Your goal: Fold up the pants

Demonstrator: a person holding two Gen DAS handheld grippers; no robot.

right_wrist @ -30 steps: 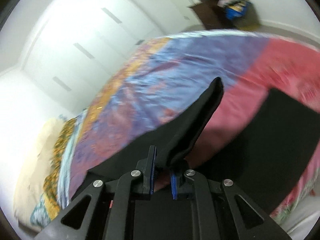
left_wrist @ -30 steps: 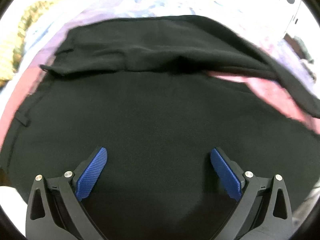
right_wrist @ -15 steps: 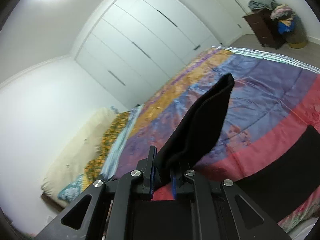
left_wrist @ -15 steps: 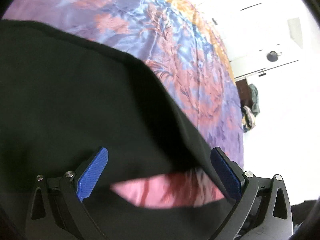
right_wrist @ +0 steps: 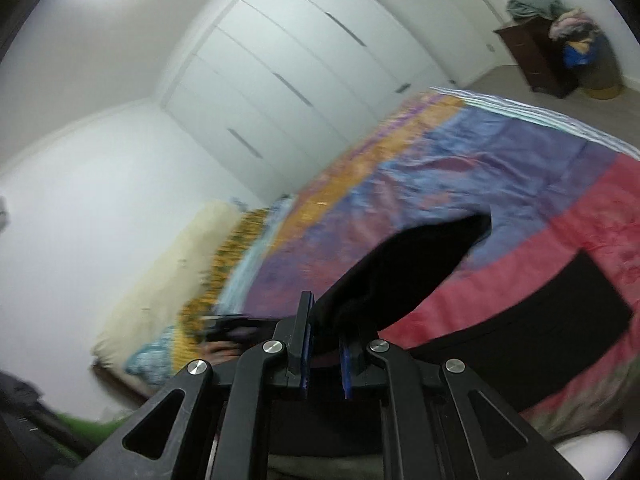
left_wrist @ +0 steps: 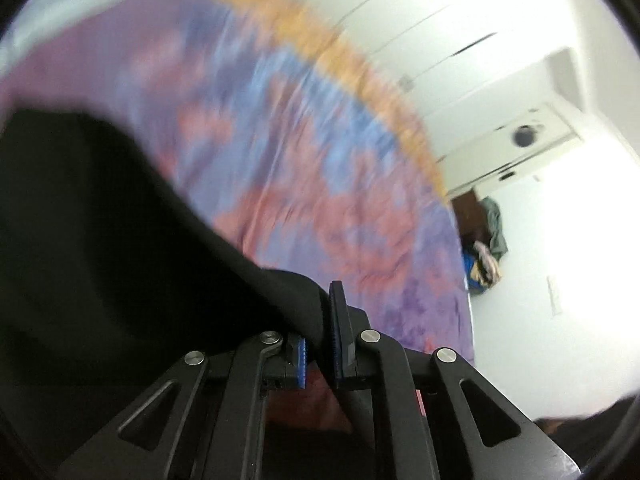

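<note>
Black pants (left_wrist: 92, 248) fill the left half of the left wrist view, lifted off a bed. My left gripper (left_wrist: 320, 344) is shut on an edge of that black cloth, which is pinched between its blue pads. In the right wrist view my right gripper (right_wrist: 325, 350) is shut on another part of the black pants (right_wrist: 404, 276), and a flap of the cloth sticks up and away from the jaws. More of the pants (right_wrist: 560, 312) lies flat on the red part of the bedspread at the right.
The bedspread (right_wrist: 472, 168) is purple, blue, orange and red. A cream pillow (right_wrist: 160, 272) lies at the bed's left end. White wardrobe doors (right_wrist: 300, 60) stand behind the bed. A dark cabinet (right_wrist: 540, 60) piled with clothes stands in the far corner.
My left gripper has closed on the edge of the pants and risen with it. The right gripper has lifted its hold higher, and its flap of cloth now leans to the right.
</note>
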